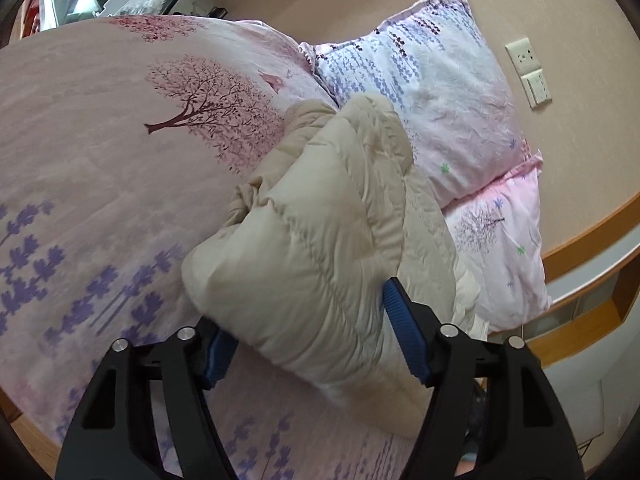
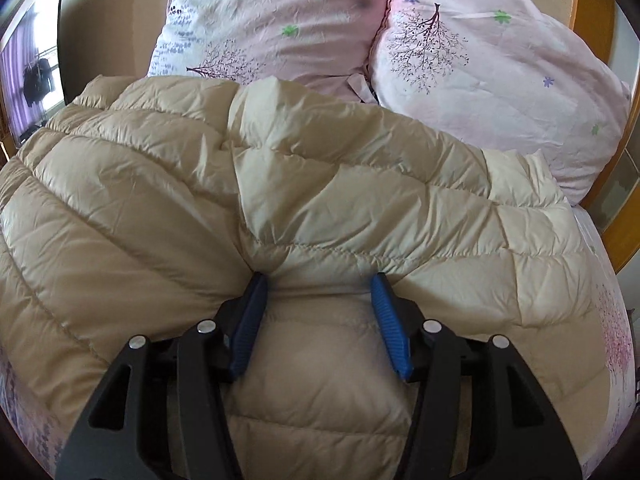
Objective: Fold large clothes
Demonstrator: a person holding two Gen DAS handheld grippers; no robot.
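A beige quilted puffer jacket (image 1: 320, 240) lies bunched on a bed with a pink and purple floral cover (image 1: 100, 160). My left gripper (image 1: 308, 320) has its blue-padded jaws wide apart around a thick folded end of the jacket, its fingers (image 1: 404, 328) touching the fabric on both sides. In the right wrist view the jacket (image 2: 280, 184) spreads across the whole bed. My right gripper (image 2: 318, 300) is open, its blue fingers (image 2: 248, 324) pressed against a puffy fold that fills the gap between them.
Two floral pillows (image 1: 440, 92) (image 2: 480, 60) stand at the head of the bed against a beige wall. A wooden bed frame (image 1: 580, 236) runs along the right. Wall sockets (image 1: 528, 72) sit above it. A window (image 2: 28, 68) is at far left.
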